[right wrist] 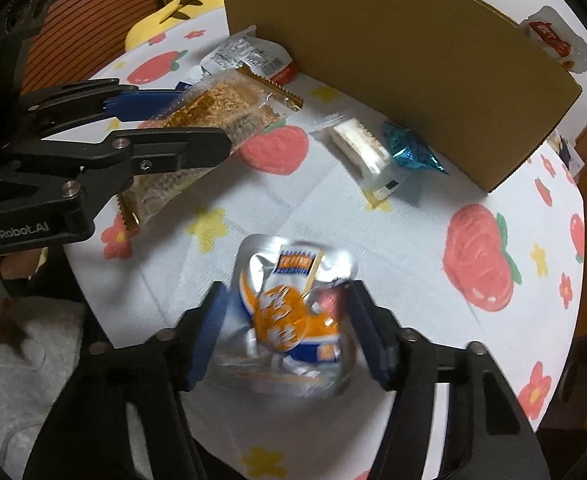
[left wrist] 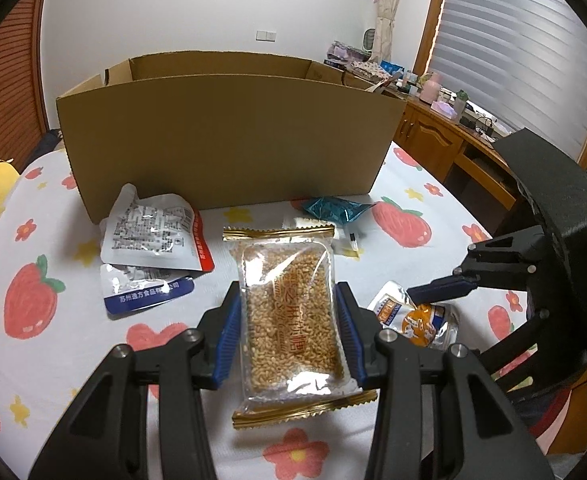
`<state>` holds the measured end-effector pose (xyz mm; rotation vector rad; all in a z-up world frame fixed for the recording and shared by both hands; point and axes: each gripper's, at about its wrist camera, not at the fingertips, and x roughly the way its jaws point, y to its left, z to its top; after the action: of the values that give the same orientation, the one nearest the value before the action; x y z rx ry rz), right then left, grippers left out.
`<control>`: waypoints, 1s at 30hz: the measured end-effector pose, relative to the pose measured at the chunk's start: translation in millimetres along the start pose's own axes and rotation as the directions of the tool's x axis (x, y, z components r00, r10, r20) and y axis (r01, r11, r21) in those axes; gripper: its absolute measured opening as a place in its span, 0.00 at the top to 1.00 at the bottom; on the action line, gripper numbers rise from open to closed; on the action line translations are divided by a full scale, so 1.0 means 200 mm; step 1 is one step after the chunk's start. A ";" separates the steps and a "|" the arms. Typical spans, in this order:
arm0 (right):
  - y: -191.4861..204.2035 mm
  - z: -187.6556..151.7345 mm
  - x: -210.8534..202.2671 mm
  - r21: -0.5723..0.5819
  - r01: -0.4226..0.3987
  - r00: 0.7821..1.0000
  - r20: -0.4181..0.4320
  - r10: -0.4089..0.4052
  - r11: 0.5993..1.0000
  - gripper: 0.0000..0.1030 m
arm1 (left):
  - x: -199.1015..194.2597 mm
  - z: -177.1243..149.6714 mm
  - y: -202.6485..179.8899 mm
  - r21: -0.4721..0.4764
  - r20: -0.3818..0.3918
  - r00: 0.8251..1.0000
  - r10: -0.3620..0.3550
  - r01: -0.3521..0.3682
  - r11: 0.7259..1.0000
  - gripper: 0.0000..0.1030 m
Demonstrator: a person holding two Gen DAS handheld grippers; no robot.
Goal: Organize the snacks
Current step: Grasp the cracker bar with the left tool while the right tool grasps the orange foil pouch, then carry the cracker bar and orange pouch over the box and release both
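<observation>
My left gripper [left wrist: 289, 332] is shut on a clear packet of golden grain bar [left wrist: 289, 312] with gold ends, held above the strawberry tablecloth [left wrist: 33, 304]. The packet and left gripper also show in the right wrist view [right wrist: 217, 108]. My right gripper [right wrist: 289, 328] straddles a silver and orange pouch [right wrist: 293, 312]; its blue pads [right wrist: 209, 332] sit at the pouch's sides, contact blurred. This pouch shows in the left wrist view [left wrist: 417, 316] under the right gripper [left wrist: 433, 294]. An open cardboard box [left wrist: 229, 136] stands behind.
Two silver pouches [left wrist: 153, 236] lie left of the box front. A teal packet [left wrist: 333, 208] and a white wrapped cake [right wrist: 365, 152] lie by the box. A red and white snack [right wrist: 553, 40] lies beyond the box. A wooden desk [left wrist: 453, 136] stands at right.
</observation>
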<state>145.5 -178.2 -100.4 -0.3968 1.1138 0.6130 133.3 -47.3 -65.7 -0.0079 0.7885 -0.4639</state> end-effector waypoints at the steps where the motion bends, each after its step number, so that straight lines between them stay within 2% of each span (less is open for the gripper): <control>1: 0.00 0.00 0.00 0.001 0.002 1.000 -0.003 -0.002 1.000 0.51 | 0.00 0.00 0.00 -0.001 0.001 1.000 -0.001 0.001 1.000 0.58; 2: 0.00 0.00 -0.01 0.003 0.007 1.000 -0.002 -0.007 1.000 0.55 | 0.00 0.00 0.00 -0.001 0.001 1.000 -0.002 0.002 1.000 0.58; 3: -0.01 -0.02 -0.02 0.008 0.009 1.000 0.001 -0.009 1.000 0.63 | -0.01 0.00 0.00 -0.001 0.003 1.000 -0.002 0.002 1.000 0.58; 4: -0.02 -0.02 -0.03 0.019 0.008 1.000 0.008 -0.008 1.000 0.63 | -0.01 0.00 0.00 0.000 0.004 1.000 -0.001 0.001 1.000 0.58; 22: 0.03 -0.09 -0.13 0.035 0.057 0.991 0.115 -0.061 0.998 0.65 | -0.05 0.02 -0.01 -0.004 0.027 1.000 -0.002 0.002 1.000 0.58; 30: -0.01 -0.07 -0.28 0.068 0.060 0.979 0.192 -0.072 0.996 0.65 | -0.12 0.09 -0.01 0.011 0.059 0.998 0.000 0.000 1.000 0.58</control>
<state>119.1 -202.8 -54.0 -0.3125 0.9270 0.5452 129.8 -42.3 -36.7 -0.0116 0.7276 -0.4660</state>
